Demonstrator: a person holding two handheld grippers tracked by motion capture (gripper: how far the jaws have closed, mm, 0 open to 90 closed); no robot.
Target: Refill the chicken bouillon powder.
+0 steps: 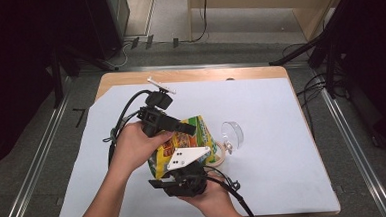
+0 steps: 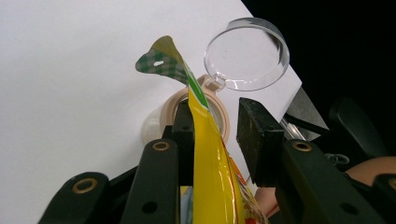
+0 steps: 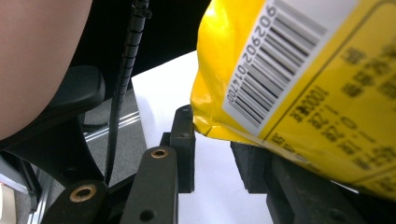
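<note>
snack bag [image 1: 187,139] held up between our two grippers, over the white table [image 1: 282,134]
left gripper [image 2: 217,123] jaws stand partly apart with the bag's edge between them; we cannot tell if the right gripper [image 3: 219,140] grips the bag's corner

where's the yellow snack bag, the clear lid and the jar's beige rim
yellow snack bag [image 3: 327,116], right gripper view, printed back panel.
clear lid [image 2: 246,55], left gripper view, middle of the round flipped-open lid.
jar's beige rim [image 2: 169,106], left gripper view, left side of the ring.
</note>
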